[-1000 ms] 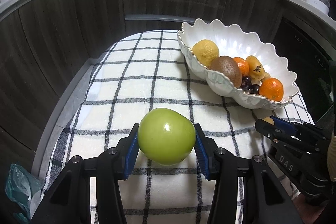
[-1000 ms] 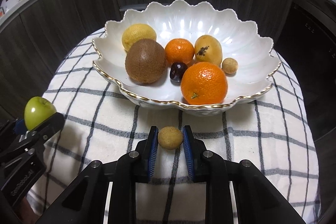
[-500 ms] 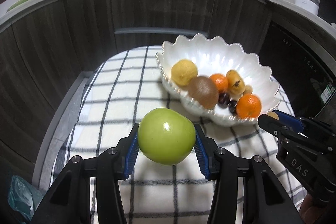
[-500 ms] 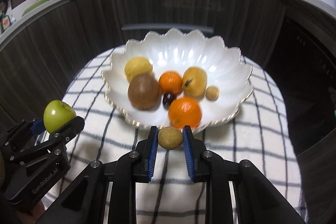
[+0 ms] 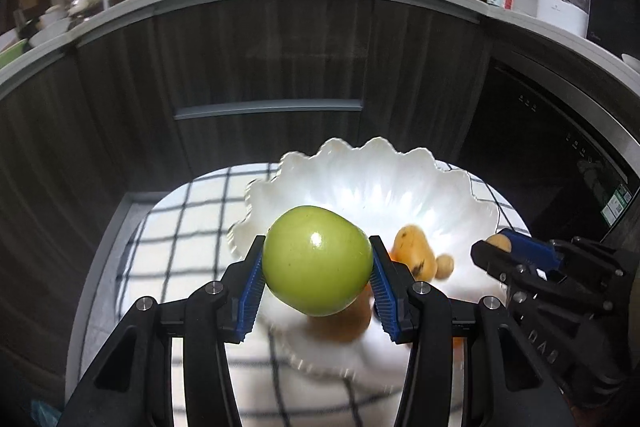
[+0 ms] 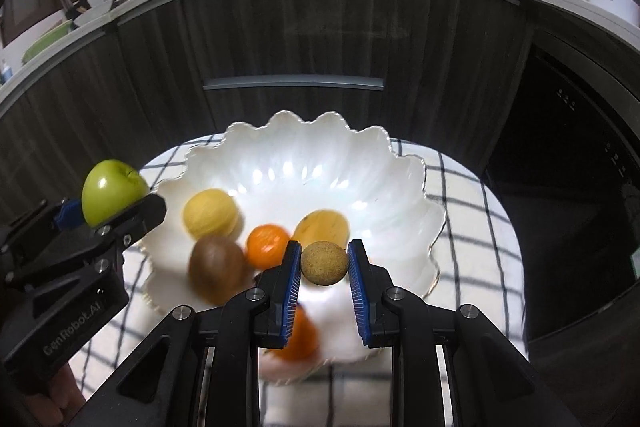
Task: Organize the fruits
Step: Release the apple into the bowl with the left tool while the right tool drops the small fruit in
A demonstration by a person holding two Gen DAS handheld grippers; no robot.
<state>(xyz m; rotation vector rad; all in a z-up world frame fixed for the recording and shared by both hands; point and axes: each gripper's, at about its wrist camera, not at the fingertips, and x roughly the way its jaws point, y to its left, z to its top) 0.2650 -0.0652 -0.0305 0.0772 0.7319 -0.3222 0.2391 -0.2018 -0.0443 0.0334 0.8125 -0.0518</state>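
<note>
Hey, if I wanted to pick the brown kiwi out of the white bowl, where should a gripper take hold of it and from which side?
Grip the kiwi across its narrow middle, coming from above. It is egg-shaped and lies low in the bowl near the front rim, with a small orange close on its right, so a side approach looks crowded. Motion blur hides its exact tilt.

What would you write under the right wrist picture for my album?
Right gripper carries a small brown fruit over the white bowl.

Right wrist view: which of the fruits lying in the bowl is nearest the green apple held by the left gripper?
The yellow lemon-like fruit, at the white bowl's left side, closest to the green apple; the brown kiwi and oranges lie further right.
</note>
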